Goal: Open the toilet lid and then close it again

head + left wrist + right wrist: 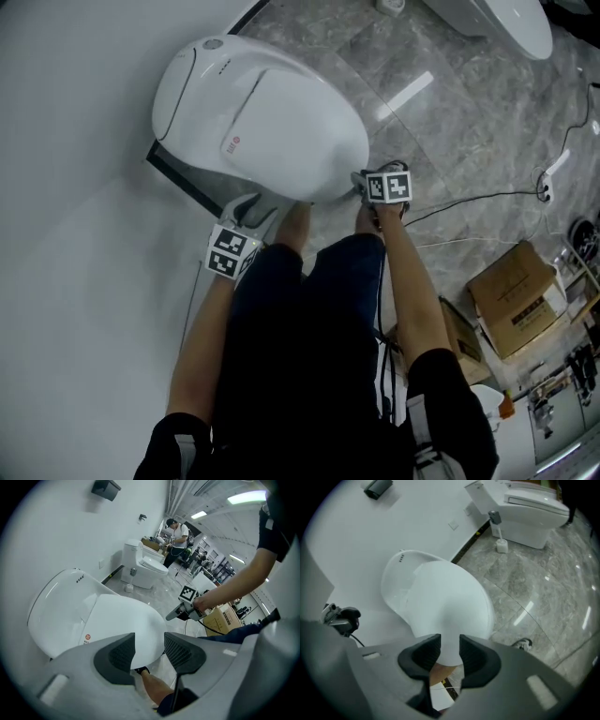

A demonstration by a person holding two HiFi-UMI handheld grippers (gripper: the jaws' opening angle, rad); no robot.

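Lying shut over the toilet (178,89): lid (281,131), front edge toward the legs. Fits 2 stages: awaiting a lift, or lowered again. Left gripper (149,652) spread, pinching nothing, just beside front-left rim. Right gripper (450,654) half spread, empty, at front-right rim. Either way, handle only the front lip, evenly and slowly.
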